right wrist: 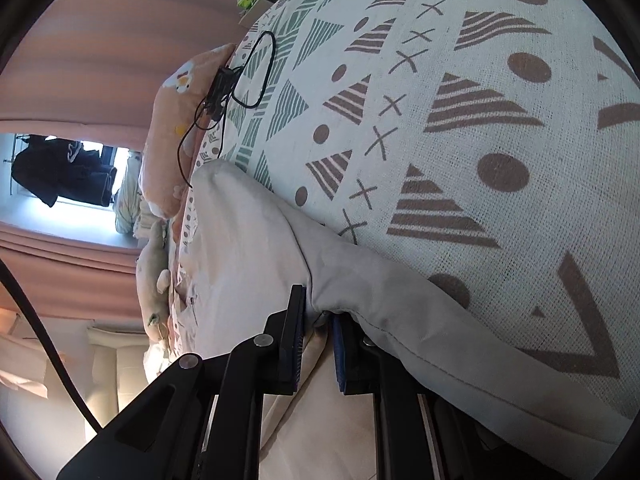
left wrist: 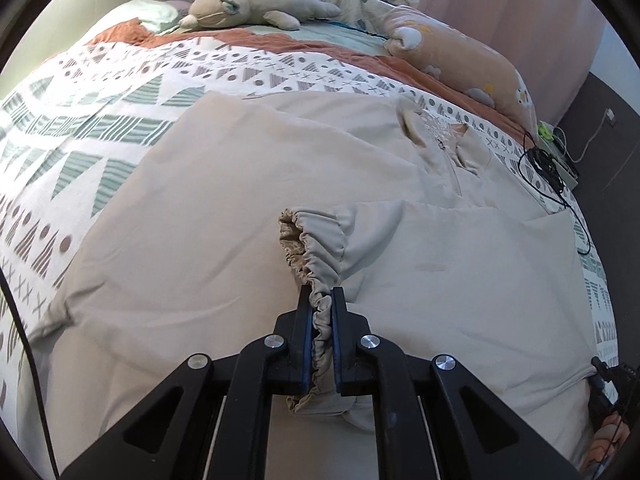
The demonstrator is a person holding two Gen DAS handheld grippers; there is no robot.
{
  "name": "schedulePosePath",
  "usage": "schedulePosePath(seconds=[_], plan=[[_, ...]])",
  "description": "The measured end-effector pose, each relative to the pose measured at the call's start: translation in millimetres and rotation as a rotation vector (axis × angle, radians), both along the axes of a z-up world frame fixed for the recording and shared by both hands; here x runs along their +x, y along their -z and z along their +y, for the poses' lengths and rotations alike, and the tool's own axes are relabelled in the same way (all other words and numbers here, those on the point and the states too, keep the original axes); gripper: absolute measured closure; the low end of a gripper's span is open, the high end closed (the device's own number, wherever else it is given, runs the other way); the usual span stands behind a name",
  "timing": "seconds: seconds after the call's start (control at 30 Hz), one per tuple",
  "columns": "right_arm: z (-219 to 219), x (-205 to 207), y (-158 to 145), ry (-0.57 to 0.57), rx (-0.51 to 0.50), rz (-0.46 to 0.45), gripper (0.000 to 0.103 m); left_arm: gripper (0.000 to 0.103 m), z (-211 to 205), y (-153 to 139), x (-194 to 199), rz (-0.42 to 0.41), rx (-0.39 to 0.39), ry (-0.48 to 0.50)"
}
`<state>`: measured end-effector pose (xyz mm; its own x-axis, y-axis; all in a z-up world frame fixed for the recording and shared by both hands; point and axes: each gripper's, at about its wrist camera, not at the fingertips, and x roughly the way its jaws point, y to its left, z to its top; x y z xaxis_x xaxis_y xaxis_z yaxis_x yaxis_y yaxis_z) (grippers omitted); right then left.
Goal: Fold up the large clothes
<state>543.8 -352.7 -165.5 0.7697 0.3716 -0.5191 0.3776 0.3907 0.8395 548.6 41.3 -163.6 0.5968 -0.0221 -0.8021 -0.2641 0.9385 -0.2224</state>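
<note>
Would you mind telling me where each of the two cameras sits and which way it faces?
Left wrist: on the left gripper, looking up the bed across the beige jacket toward a plush toy; its jaws pinch the elastic sleeve cuff.
Right wrist: on the right gripper, rolled sideways, low at the jacket's edge, facing along the patterned bedspread toward the window; jaws closed on fabric.
Shared: jacket, bedspread, plush toy, black cable, peach pillow.

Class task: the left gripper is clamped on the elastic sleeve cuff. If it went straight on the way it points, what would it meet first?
Probably the left gripper would push the sleeve cuff into the beige jacket spread on the bed; depth is unclear.
</note>
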Motion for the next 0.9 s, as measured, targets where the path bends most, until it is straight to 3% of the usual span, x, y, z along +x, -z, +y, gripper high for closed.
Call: schedulePosePath(seconds=[0.2,0.5,0.6,0.73,0.77,0.87,0.9], plan=[[-18.5,-4.8,7.5,0.050,0.043,-0.027,0.093,0.093,-19.7,0.5,23.9,-0.011,0.040,0.075],[-13.1,-1.1,9.9,0.014,0.058,0.003,0.093,0.093,-10.7,-1.3,24.9,-0.024,0.041,0.038],[-11.6,-0.7,3.5,0.004,0.053,0.017,0.083,0.093,-8.6,-0.2,26.5,-0.011,0.015,0.044],[-13.5,-2.8,-8.7,0.001,0.066,-0.014,0.041,0.091,-4.3,4.3,30.0,0.047,-0.057,0.077],[-14.0,-4.2,-10.9,0.004,0.065,-0.016,0.039,0.089,-3.2,4.6,28.4,0.055,-0.064,0.075],[-14.9,-8.7,-13.0,0.007,0.064,-0.003,0.038,0.074,2.8,3.1,19.2,0.054,-0.094,0.060],[-14.3,-10.2,-12.3,0.005,0.066,0.001,0.038,0.054,4.9,2.0,15.8,0.053,-0.107,0.056]])
